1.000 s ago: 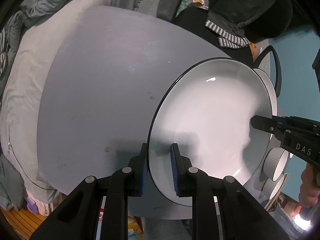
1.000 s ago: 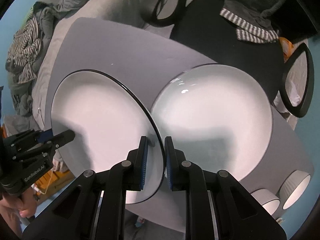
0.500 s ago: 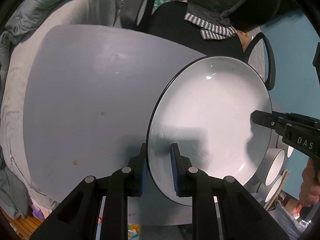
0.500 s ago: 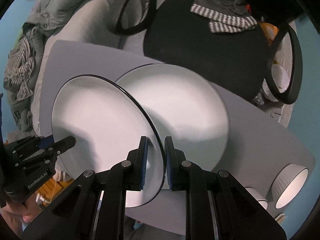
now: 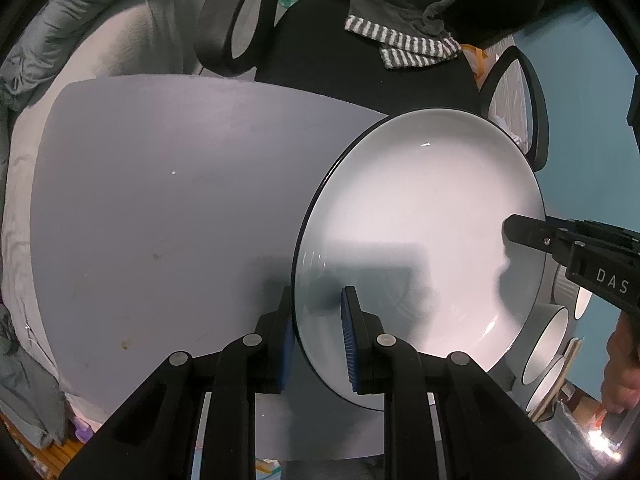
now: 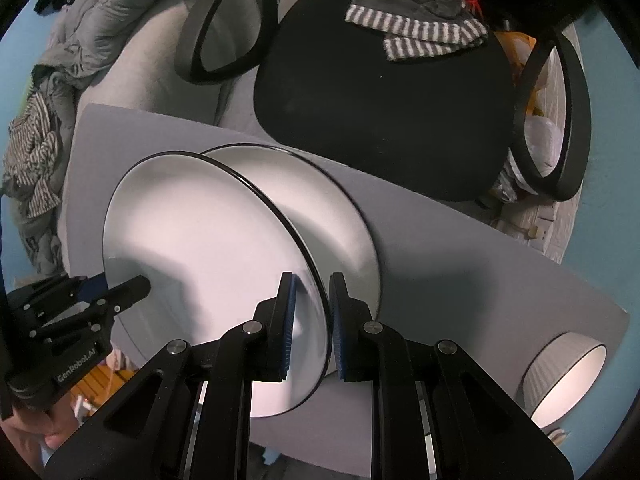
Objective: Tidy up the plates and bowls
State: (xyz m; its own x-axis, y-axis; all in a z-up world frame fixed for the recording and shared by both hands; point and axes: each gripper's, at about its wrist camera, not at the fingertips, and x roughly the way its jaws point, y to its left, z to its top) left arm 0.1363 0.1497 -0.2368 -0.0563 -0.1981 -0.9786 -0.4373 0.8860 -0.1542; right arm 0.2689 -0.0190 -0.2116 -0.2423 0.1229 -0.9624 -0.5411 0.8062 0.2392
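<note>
Left gripper (image 5: 316, 328) narrowly parted, pinching the near-left rim of the held plate (image 5: 420, 240); right gripper (image 6: 310, 324) likewise clamps its right rim, above a second plate (image 6: 332, 216).

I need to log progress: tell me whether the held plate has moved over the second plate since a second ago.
Yes. In the right wrist view the held plate has shifted toward the plate on the table and now overlaps it.

right gripper (image 5: 516, 229) body: "DAS", white letters, cut off at the frame edge
left gripper (image 6: 136, 285) body: "GenRobot.AI", white print
</note>
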